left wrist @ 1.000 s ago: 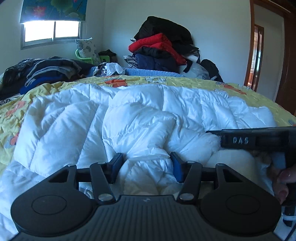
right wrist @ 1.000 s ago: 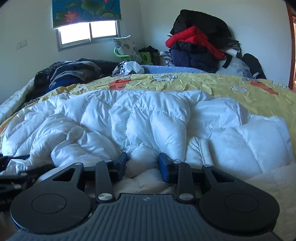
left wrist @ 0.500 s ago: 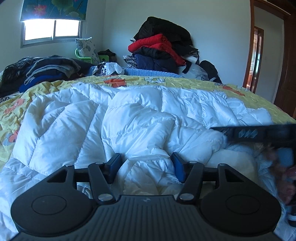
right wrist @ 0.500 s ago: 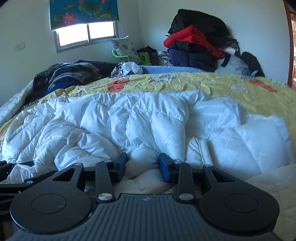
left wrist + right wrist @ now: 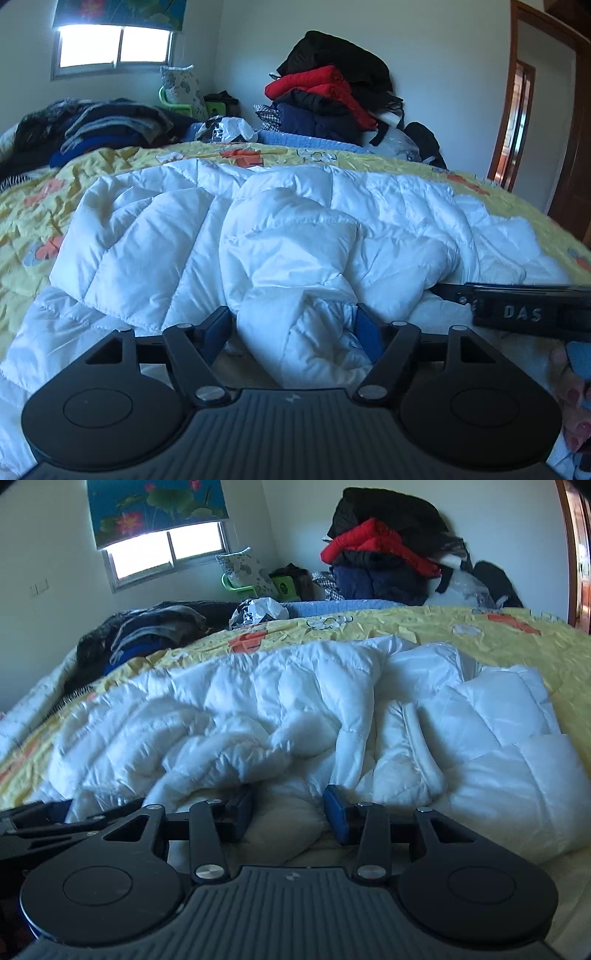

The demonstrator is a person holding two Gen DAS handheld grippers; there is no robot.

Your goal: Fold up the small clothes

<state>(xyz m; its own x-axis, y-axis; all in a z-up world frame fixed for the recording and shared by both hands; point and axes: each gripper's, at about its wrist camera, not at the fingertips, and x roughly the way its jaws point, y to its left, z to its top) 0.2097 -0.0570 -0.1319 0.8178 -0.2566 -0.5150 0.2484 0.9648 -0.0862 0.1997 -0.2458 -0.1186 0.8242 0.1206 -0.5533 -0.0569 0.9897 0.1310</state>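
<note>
A white quilted down jacket (image 5: 280,236) lies crumpled on the yellow patterned bedspread (image 5: 74,173); it also shows in the right wrist view (image 5: 332,709). My left gripper (image 5: 293,334) is open, its blue pads on either side of a bunched fold at the jacket's near edge. My right gripper (image 5: 288,814) is open too, with a cream fold of the jacket's lining (image 5: 284,823) between its pads. The right gripper's body shows at the right of the left wrist view (image 5: 524,310). The left gripper's linkage shows at the far left of the right wrist view (image 5: 33,823).
A tall pile of red, navy and black coats (image 5: 332,99) stands against the far wall. Dark folded clothes (image 5: 99,125) lie at the bed's far left. A window (image 5: 110,48) is at the back left, a wooden door frame (image 5: 517,122) at the right.
Both grippers have opened wider around the jacket folds. The right gripper has swung, so its view has tilted and the jacket looks more bunched. The jacket has shifted slightly.
</note>
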